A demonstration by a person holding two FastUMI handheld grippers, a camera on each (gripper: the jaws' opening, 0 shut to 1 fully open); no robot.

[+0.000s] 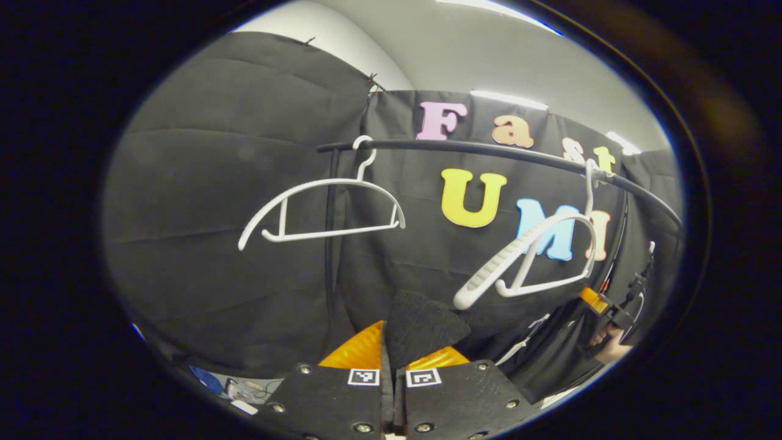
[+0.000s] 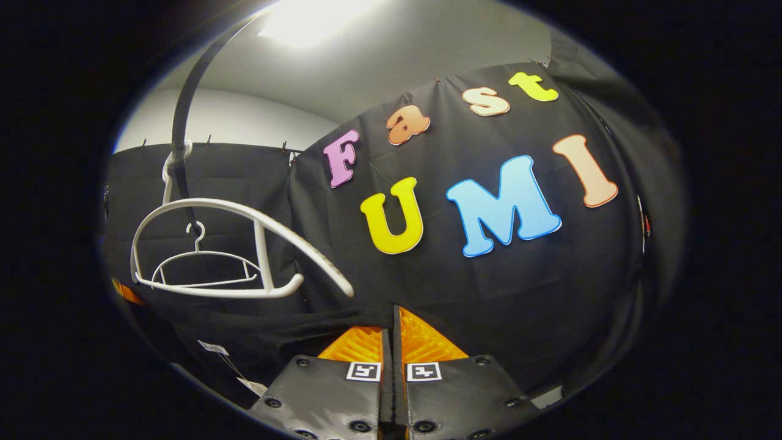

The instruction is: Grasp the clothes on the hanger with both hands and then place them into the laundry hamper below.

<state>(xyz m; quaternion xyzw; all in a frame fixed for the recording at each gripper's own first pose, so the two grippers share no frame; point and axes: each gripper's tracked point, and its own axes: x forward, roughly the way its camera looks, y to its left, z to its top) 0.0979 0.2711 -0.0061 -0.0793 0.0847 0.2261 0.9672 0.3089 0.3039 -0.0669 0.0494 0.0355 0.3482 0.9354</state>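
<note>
Left gripper view is showing the left gripper pinching a fold of the black garment between nearly closed fingers. Beyond it, the near white hanger and the far hanger are hanging bare on the black rail. In the right gripper view, the right gripper is sitting closed with the garment stretching from its tips. I judge both grips should be holding firm while lowering evenly, keeping the cloth clear of the hangers.
</note>
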